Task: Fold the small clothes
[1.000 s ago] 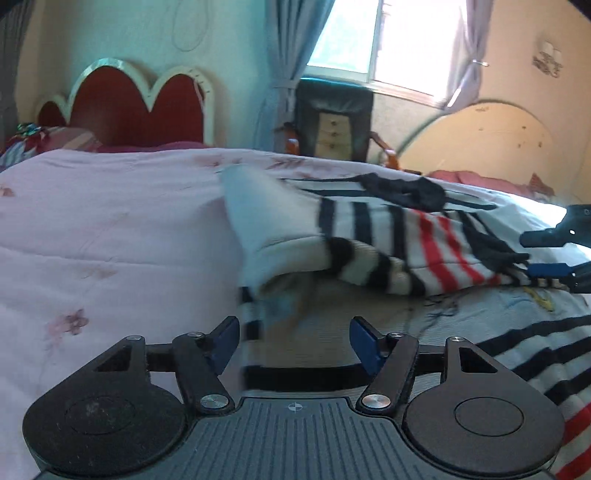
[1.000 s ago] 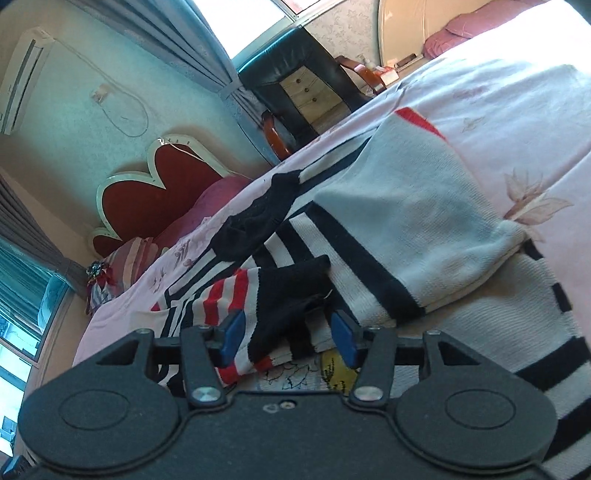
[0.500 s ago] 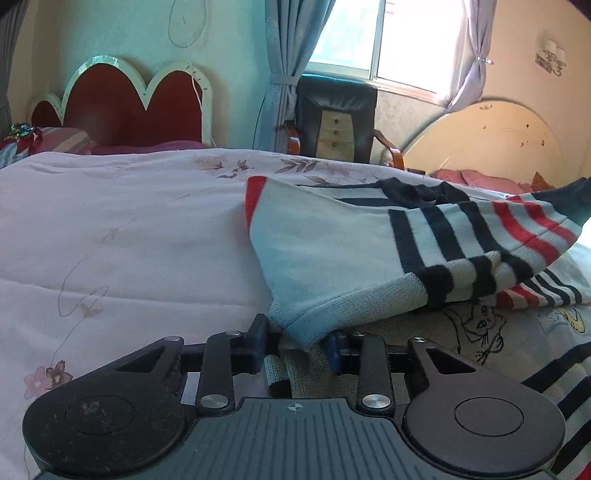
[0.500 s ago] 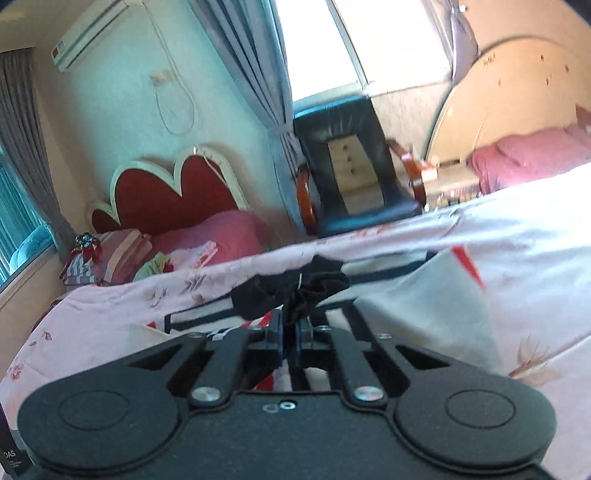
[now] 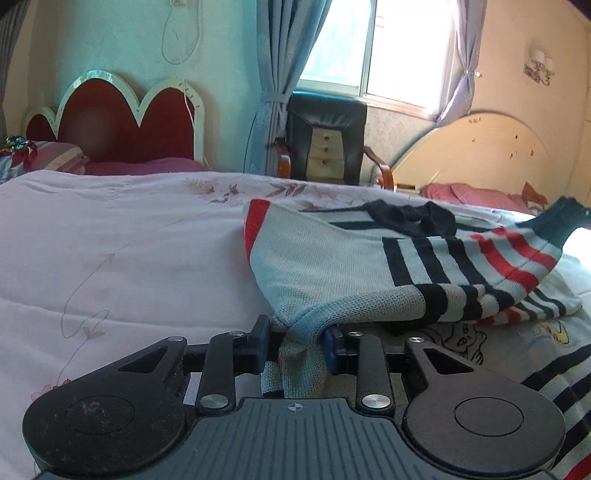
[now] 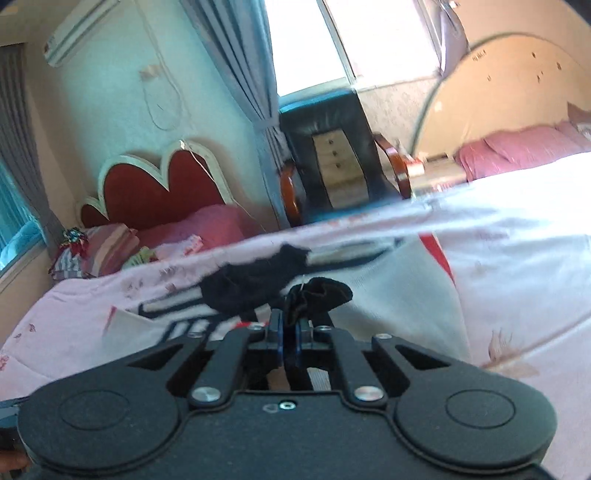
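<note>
Sunlit window (image 5: pixel 373 55) with blue curtains (image 5: pixel 273 85), black armchair (image 5: pixel 325 140), red scalloped headboard (image 5: pixel 122 122), perhaps an air conditioner (image 6: pixel 79 31).

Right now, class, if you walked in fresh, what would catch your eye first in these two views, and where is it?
The striped sweater, grey with black and red bands, lies mid-frame across the pink floral quilt, its grey edge pinched in the left gripper. The right gripper is shut on the sweater's black cuff. Behind, a scalloped red headboard stands at far left.
</note>
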The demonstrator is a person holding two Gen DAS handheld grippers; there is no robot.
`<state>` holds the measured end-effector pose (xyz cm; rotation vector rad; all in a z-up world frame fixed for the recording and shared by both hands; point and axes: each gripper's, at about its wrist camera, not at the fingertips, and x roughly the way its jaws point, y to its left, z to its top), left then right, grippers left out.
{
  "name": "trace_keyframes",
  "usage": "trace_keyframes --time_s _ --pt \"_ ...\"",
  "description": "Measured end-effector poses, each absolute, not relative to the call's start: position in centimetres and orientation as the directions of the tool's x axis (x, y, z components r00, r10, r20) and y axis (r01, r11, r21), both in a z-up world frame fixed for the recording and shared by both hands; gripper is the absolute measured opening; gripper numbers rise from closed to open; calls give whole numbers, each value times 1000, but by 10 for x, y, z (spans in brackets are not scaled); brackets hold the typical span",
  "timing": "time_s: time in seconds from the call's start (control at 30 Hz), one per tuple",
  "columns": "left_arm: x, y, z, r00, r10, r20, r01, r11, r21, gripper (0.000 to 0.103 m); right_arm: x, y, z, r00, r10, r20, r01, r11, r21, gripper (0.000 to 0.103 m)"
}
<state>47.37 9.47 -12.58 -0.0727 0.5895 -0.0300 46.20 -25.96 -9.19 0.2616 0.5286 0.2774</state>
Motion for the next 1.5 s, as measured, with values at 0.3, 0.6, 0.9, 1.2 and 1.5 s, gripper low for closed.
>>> trace_keyframes --time_s 0.3,0.6,0.9,1.2,1.5 --pt "479 84 -138 766 0 -643 12 1000 13 39 489 -284 -157 723 266 -638 -79 949 305 7" --pt "450 89 -97 853 -83 -515 61 996 -61 74 462 -271 -125 788 277 -549 -148 952 268 21" --pt "490 52 -124 776 -143 -614 141 989 -51 74 477 -251 -153 715 221 -663 -168 975 144 16" --pt "588 68 -109 777 -116 -619 118 992 -39 74 521 -266 -135 754 185 -631 -140 983 122 25" --pt "574 37 -108 792 -110 -601 161 986 32 80 530 -271 -140 750 176 -637 -175 982 66 31"
